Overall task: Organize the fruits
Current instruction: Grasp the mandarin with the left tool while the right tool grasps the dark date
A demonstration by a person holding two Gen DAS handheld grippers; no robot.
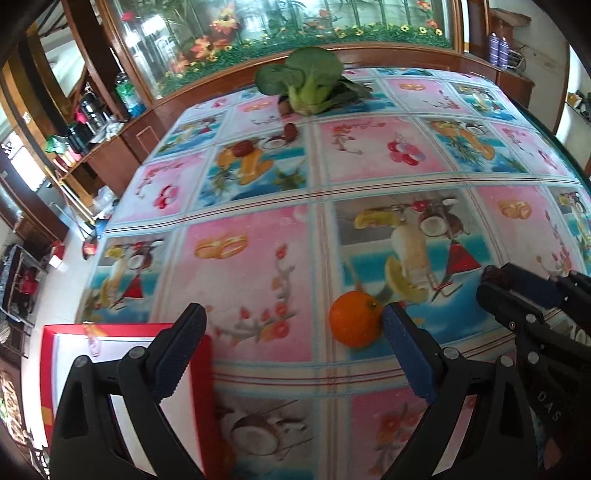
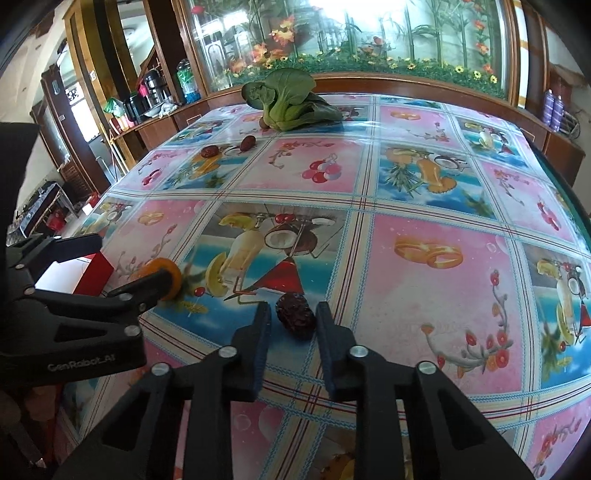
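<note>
My right gripper (image 2: 293, 317) is clamped on the red date (image 2: 295, 320) at frame center, long axis running upper-left to lower-right, while my left gripper (image 1: 295, 332) gapes beside the orange (image 1: 355, 319).

Bright daylight floods from the glass panel (image 2: 369, 33) behind, glaring off the glossy tablecloth (image 2: 406, 177) – fisheye bends and darkens the edges – left view slightly motion-blurred
</note>
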